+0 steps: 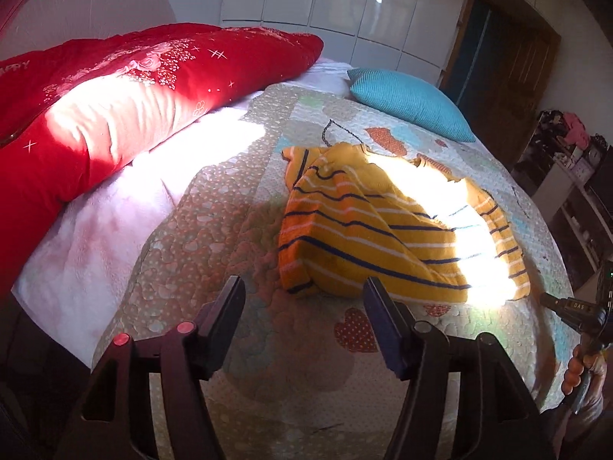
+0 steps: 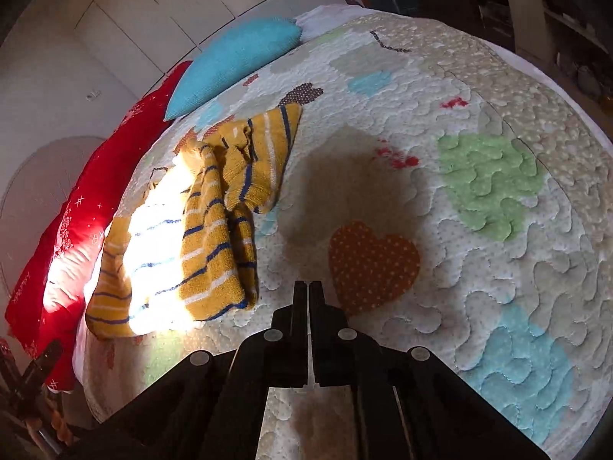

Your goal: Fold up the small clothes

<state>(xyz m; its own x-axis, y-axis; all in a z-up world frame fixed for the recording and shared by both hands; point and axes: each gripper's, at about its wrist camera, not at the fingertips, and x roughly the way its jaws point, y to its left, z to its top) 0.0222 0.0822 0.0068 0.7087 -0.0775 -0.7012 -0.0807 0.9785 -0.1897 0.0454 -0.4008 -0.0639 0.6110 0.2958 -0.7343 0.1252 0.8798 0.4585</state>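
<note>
A small yellow sweater (image 1: 387, 226) with navy and white stripes lies partly folded on the patterned quilt (image 1: 214, 207), one side turned over the body and a bright sun patch across it. My left gripper (image 1: 302, 295) hovers just in front of its near hem, open, with nothing between the fingers. In the right wrist view the same sweater (image 2: 207, 237) lies left of my right gripper (image 2: 308, 287), which is shut and empty above the quilt (image 2: 479, 230), beside an orange heart patch. The right gripper's tip (image 1: 567, 306) and the hand holding it show at the left view's right edge.
A red quilted duvet (image 1: 115, 103) lies bunched along the bed's left side over a pink sheet (image 1: 88, 230). A teal cushion (image 1: 410, 103) sits beyond the sweater. White wardrobe doors (image 1: 345, 4) stand behind the bed, cluttered shelves (image 1: 574, 176) to the right.
</note>
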